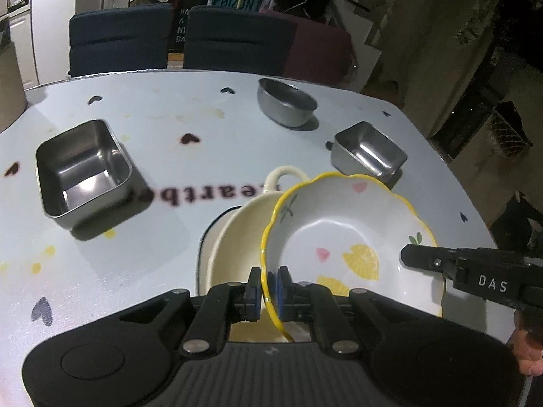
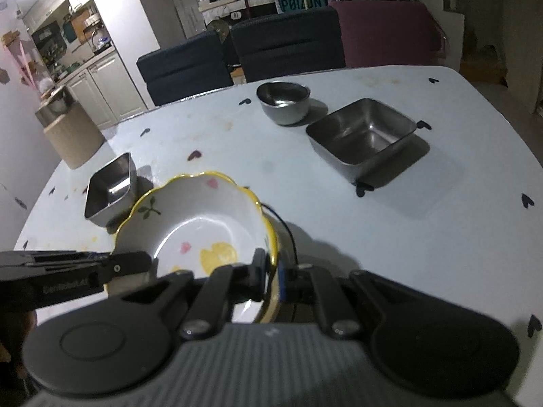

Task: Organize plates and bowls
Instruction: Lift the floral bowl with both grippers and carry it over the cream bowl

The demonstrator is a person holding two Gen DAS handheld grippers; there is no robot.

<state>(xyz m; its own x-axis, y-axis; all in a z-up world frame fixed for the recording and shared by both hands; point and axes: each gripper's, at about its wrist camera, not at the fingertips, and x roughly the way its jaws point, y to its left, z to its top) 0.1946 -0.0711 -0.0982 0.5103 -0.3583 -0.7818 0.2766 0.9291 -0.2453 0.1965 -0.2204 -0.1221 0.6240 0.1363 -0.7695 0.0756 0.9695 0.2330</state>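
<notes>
A white scalloped bowl with a yellow rim and lemon and heart prints is held between both grippers. My left gripper is shut on its left rim. My right gripper is shut on its right rim; the bowl also shows in the right wrist view. The bowl sits tilted over a cream cup with a handle, which rests on a dark-rimmed plate on the table. The right gripper's finger shows in the left wrist view.
A square steel dish stands to the left, a smaller square steel dish to the right and a round steel bowl at the back. Dark chairs stand behind the table's far edge. A tan bin stands beside the table's left edge.
</notes>
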